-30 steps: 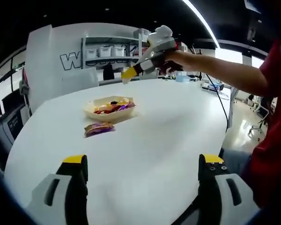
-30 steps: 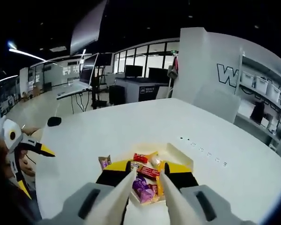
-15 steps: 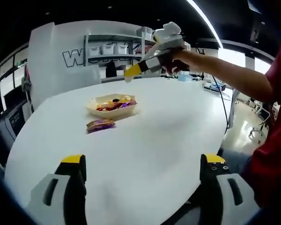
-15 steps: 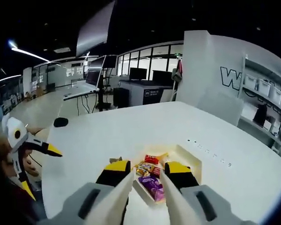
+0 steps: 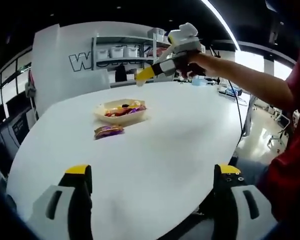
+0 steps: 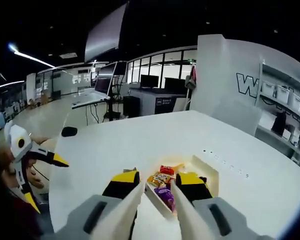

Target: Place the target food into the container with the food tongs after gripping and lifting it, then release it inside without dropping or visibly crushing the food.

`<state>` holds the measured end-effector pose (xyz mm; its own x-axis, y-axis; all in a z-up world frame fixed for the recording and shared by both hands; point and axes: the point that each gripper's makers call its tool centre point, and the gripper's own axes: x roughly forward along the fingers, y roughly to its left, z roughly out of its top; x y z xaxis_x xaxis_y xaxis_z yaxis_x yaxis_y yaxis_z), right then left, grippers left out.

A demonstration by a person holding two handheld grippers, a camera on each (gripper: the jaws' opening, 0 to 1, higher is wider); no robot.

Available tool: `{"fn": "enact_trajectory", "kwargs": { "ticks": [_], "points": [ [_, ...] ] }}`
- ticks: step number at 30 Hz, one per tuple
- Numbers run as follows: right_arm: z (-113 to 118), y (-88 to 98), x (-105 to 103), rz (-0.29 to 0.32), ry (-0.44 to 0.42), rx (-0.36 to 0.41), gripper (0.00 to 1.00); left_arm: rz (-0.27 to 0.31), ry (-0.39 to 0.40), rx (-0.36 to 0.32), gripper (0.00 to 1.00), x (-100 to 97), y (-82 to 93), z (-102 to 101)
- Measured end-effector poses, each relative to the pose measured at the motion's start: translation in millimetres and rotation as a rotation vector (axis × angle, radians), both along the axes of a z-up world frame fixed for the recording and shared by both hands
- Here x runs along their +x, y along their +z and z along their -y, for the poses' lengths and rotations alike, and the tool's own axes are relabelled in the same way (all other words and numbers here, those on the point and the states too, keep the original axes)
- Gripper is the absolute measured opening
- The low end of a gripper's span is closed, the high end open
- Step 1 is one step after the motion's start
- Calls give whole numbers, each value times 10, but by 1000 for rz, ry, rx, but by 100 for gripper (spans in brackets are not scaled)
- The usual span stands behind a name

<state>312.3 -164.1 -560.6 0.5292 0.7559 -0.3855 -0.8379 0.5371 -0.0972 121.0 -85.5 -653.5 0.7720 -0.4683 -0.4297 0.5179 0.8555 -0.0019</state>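
A cream tray full of wrapped snacks sits on the white table. One purple and yellow packet lies on the table just in front of it. High beyond the tray, a hand holds my right gripper. In the right gripper view, my right gripper is shut on cream food tongs, and the tong tips hold nothing. The tray and its snacks lie just past the tips. My left gripper hovers open and empty above the near table edge, and the left gripper is well apart from the tray.
Shelves with white bins stand against the wall behind the table. Desks with monitors lie beyond the table's far side. A red sleeve fills the right. Wide bare tabletop surrounds the tray.
My right gripper with the tongs has pulled back from over the tray's snacks, so the tray now looks smaller and farther past the tips. My left gripper stays open.
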Motion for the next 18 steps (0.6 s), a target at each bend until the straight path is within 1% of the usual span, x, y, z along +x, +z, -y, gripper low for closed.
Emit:
{"fn": "enact_trajectory", "kwargs": {
  "ticks": [4, 13, 18],
  "points": [
    [-53, 9, -40, -1, 14, 3, 24, 0, 6, -5, 99, -6, -2, -1],
    [-214, -57, -159, -5, 57, -4, 24, -6, 11, -4, 99, -23, -28, -1],
    [-282, -167, -186, -14, 77, -21, 24, 0, 6, 0, 99, -26, -12, 1]
  ]
}}
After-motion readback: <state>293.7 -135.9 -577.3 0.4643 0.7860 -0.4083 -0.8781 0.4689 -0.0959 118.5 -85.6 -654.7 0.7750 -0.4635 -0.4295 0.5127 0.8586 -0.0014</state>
